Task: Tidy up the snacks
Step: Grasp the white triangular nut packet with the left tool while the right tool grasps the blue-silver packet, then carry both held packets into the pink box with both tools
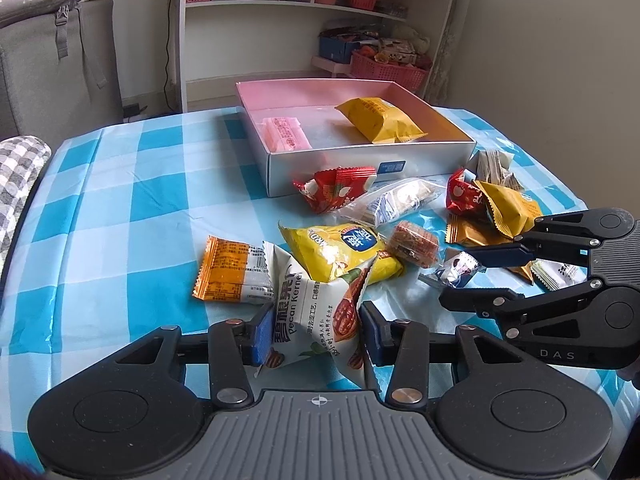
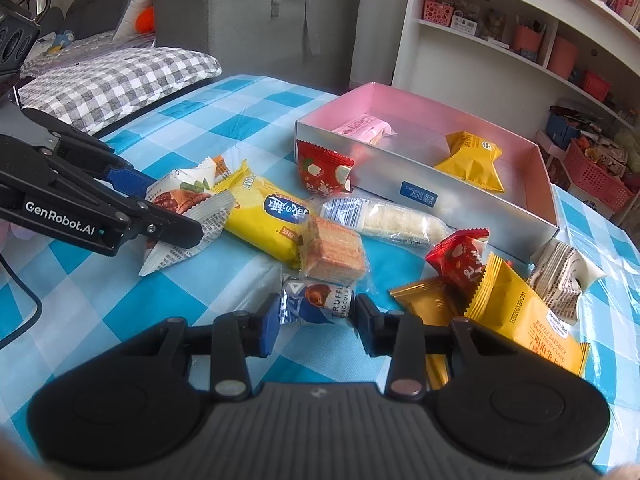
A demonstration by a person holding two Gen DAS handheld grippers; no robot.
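My left gripper (image 1: 316, 332) is shut on a white pecan kernel packet (image 1: 320, 320), which also shows in the right wrist view (image 2: 188, 208). My right gripper (image 2: 316, 316) is shut on a small blue truffle chocolate (image 2: 316, 300), which also shows in the left wrist view (image 1: 456, 270). A pink-lined silver box (image 1: 360, 168) holds a pink packet (image 1: 286, 134) and a yellow packet (image 1: 380, 120). Loose snacks lie in front of it: a yellow chip bag (image 1: 340, 250), a wafer (image 1: 412, 244), a clear rice bar (image 1: 396, 200), red packets (image 1: 336, 188).
A blue-checked tablecloth (image 1: 140, 208) covers the table. An orange packet (image 1: 230, 276) lies left of the pile; yellow waffle packets (image 2: 524, 320) and a white packet (image 2: 564, 276) lie right. A white shelf (image 1: 320, 20) and a grey sofa (image 2: 260, 20) stand behind.
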